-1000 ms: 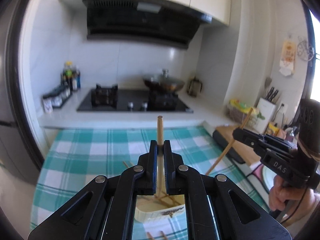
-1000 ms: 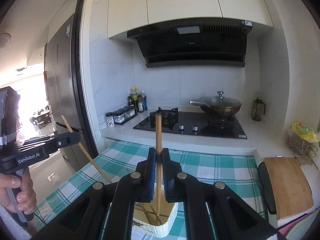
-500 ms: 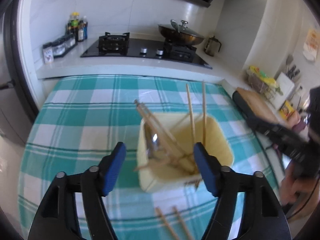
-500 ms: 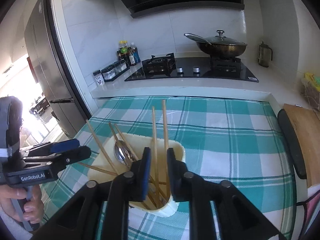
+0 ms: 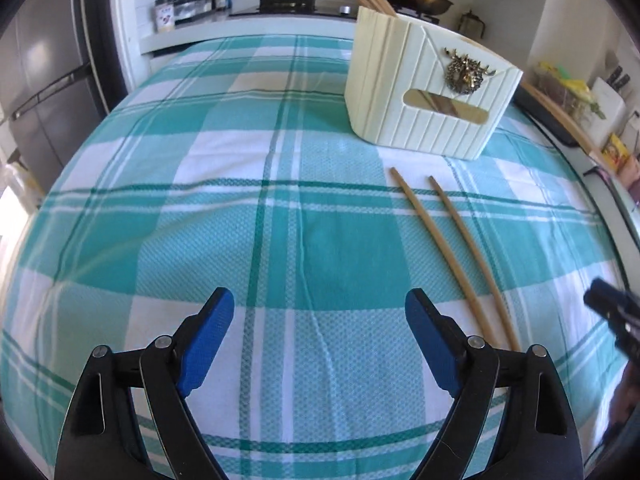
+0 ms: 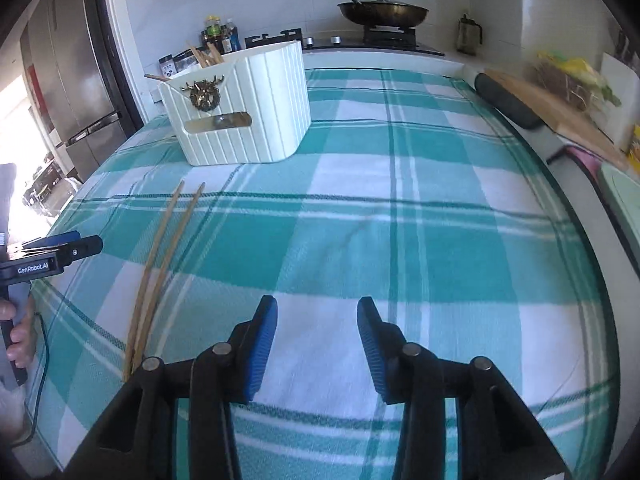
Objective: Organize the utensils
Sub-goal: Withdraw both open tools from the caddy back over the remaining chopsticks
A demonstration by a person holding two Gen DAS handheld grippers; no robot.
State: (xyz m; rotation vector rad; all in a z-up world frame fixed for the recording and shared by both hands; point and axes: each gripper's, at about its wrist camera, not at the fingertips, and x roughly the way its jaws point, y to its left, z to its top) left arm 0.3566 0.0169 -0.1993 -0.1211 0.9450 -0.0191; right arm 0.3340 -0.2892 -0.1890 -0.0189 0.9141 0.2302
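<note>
Woven checked cloth point(image 5: 280, 208) looks matt and textured, the ribbed cream holder point(image 5: 424, 92) smooth plastic, the chopsticks point(image 5: 452, 248) bare wood.

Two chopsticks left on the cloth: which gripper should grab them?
Probably either: the chopsticks lie between the grippers, just right of the left gripper and just left of the right gripper. Both jaws are opening, empty.

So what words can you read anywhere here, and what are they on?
"GenRobot.AI": on the side of the left gripper, seen from the right wrist.
Jars and bottles by the stove: labels too small to read.
White box: only a gold ornament, no words.
</note>
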